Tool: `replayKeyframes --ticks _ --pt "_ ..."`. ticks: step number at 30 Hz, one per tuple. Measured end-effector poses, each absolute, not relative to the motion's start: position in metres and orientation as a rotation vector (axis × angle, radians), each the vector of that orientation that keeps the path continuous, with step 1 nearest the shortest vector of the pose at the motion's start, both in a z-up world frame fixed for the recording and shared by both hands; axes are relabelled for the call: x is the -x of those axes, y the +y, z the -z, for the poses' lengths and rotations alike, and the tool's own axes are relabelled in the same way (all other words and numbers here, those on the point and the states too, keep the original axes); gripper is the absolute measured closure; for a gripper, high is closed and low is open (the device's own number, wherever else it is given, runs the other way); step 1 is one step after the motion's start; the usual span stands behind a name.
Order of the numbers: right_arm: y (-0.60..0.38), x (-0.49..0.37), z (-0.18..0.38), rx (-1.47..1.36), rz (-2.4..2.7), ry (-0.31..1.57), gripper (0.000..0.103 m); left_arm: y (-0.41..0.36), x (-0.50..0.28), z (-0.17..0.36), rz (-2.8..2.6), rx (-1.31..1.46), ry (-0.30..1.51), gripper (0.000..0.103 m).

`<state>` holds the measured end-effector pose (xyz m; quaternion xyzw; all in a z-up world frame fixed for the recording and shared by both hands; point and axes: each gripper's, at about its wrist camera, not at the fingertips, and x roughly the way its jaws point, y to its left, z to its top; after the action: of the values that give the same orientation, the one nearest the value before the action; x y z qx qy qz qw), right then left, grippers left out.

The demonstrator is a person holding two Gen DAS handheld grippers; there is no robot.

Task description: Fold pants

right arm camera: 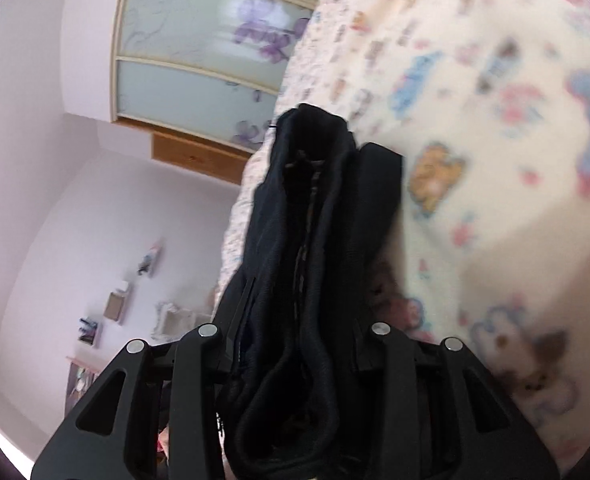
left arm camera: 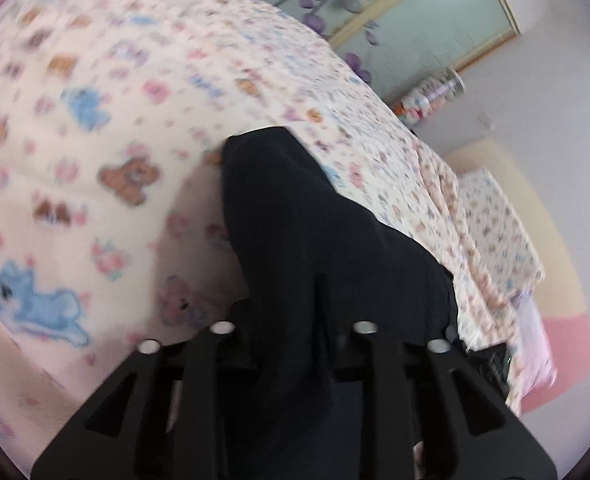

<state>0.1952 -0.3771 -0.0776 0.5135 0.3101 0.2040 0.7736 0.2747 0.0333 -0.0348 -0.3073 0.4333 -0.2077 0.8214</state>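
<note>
Above the patterned bed point(left arm camera: 95, 128), I had the black pants point(left arm camera: 295, 220) hanging clamped in both left gripper point(left arm camera: 295, 332) and right gripper point(right arm camera: 295, 336). Cloth looked soft, light, floppy; I judged waistband and hem edges the best holds.

Each tool is matte black plastic. The left tool point(left arm camera: 295, 336) shows four angled arms rising from a broad base, each capped by a round silver pin head, with triangular cut-outs in the outer arms. The right tool point(right arm camera: 295, 340) has the same build: four black linkage arms, four silver pin heads, triangular openings at left and right.
</note>
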Motion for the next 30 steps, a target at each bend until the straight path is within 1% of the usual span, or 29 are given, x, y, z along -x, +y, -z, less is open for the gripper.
replayKeyframes --ticks 1,2,3,4,5,6,8,11,14,15,17,19,21,23,26,30 --pt "-0.376 -0.194 0.075 -1.091 -0.414 0.684 0.062 0.036 -0.275 0.037 0.427 0.666 0.928 0.058" --pt "-0.374 -0.193 0.072 -1.071 -0.39 0.696 0.055 0.039 -0.273 0.039 0.403 0.677 0.935 0.047" --pt "-0.373 -0.19 0.067 -1.038 -0.357 0.713 0.053 0.044 -0.27 0.039 0.386 0.69 0.934 0.042" --pt "-0.373 -0.185 0.062 -1.002 -0.318 0.721 0.046 0.047 -0.267 0.038 0.378 0.701 0.929 0.041" --pt "-0.372 -0.182 0.057 -0.978 -0.288 0.717 0.04 0.054 -0.262 0.035 0.358 0.706 0.926 0.034" --pt "-0.376 -0.175 0.047 -0.935 -0.227 0.696 0.038 0.059 -0.258 0.031 0.326 0.702 0.919 0.025" --pt "-0.382 -0.157 0.03 -0.847 -0.116 0.645 0.037 0.073 -0.244 0.018 0.238 0.682 0.857 0.018" --pt "-0.368 -0.129 0.003 -0.724 -0.089 0.53 0.037 0.079 -0.213 -0.01 0.196 0.616 0.737 0.017" --pt "-0.334 -0.11 -0.016 -0.671 -0.228 0.462 0.037 0.05 -0.183 -0.033 0.298 0.507 0.648 0.006" --pt "-0.327 -0.103 -0.016 -0.688 -0.28 0.447 0.036 0.04 -0.178 -0.037 0.334 0.489 0.633 0.005" --pt "-0.312 -0.102 -0.014 -0.748 -0.372 0.429 0.015 0.016 -0.167 -0.039 0.419 0.462 0.618 0.004" --pt "-0.306 -0.102 -0.01 -0.758 -0.42 0.42 0.014 -0.003 -0.166 -0.033 0.444 0.439 0.639 0.004" --pt "-0.3 -0.108 -0.006 -0.702 -0.408 0.442 0.014 -0.015 -0.17 -0.022 0.432 0.427 0.673 0.004" --pt "-0.301 -0.114 0.004 -0.661 -0.345 0.495 0.014 -0.022 -0.176 -0.006 0.394 0.412 0.717 0.004" --pt "-0.312 -0.129 0.037 -0.717 -0.316 0.597 0.016 -0.024 -0.185 0.021 0.358 0.384 0.761 0.005" --pt "-0.314 -0.122 0.041 -0.737 -0.332 0.581 0.018 -0.033 -0.184 0.034 0.319 0.296 0.779 0.004"
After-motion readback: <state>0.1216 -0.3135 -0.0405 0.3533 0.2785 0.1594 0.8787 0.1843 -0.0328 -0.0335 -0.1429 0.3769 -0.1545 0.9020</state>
